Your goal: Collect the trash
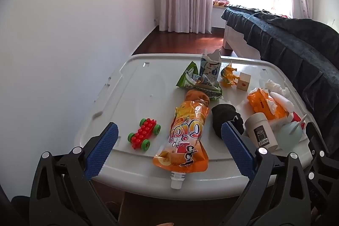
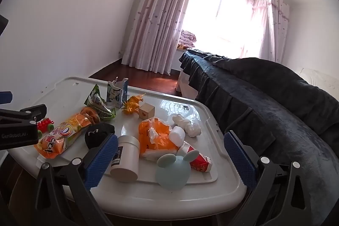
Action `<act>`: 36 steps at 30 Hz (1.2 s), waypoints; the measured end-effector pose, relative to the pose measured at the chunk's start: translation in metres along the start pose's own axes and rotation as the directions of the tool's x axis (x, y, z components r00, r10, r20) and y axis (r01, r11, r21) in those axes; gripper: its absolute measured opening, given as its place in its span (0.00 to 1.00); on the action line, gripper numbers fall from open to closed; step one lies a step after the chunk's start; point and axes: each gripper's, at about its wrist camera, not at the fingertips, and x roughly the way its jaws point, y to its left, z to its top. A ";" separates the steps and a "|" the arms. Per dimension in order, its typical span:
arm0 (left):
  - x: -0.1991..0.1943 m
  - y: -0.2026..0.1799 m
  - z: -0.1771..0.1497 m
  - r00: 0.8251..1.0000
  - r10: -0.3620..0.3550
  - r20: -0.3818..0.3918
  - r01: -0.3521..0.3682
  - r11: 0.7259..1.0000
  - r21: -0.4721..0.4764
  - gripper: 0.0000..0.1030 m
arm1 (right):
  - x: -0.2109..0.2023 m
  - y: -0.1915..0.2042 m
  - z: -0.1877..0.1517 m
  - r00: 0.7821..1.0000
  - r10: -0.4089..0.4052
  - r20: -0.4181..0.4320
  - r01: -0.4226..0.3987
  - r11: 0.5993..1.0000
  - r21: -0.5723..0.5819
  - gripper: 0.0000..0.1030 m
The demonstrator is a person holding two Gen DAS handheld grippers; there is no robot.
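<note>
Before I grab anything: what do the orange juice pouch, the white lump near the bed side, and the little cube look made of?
Orange juice pouch: glossy flexible plastic film, judging by its shine and creases, with a hard white spout. White lump: probably crumpled tissue or paper, matte and wrinkled. Cube: looks like bare light wood, matte, with a small red heart mark.

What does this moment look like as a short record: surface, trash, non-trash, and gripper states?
surface: white plastic lid used as a table, beside a bed
trash: orange drink pouch, green wrapper, milk carton, crumpled tissue
non-trash: red toy car, wooden block, yellow toy dinosaur
left gripper: open, holding nothing
right gripper: open, holding nothing
progress: nothing picked up yet
</note>
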 end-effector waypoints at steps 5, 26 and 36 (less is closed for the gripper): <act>-0.003 0.003 -0.002 1.000 0.006 -0.002 -0.006 1.000 -0.009 0.93 | 0.000 0.003 0.000 1.000 0.005 -0.002 -0.005 1.000 -0.007 0.96; 0.000 0.002 -0.003 0.997 -0.047 -0.062 0.046 0.999 -0.010 0.93 | 0.001 -0.002 -0.001 1.000 -0.007 0.008 0.007 1.000 0.008 0.96; 0.001 0.006 -0.006 0.996 -0.081 -0.039 0.079 0.996 -0.042 0.93 | 0.000 -0.001 0.000 1.000 -0.007 0.010 0.007 1.000 0.008 0.96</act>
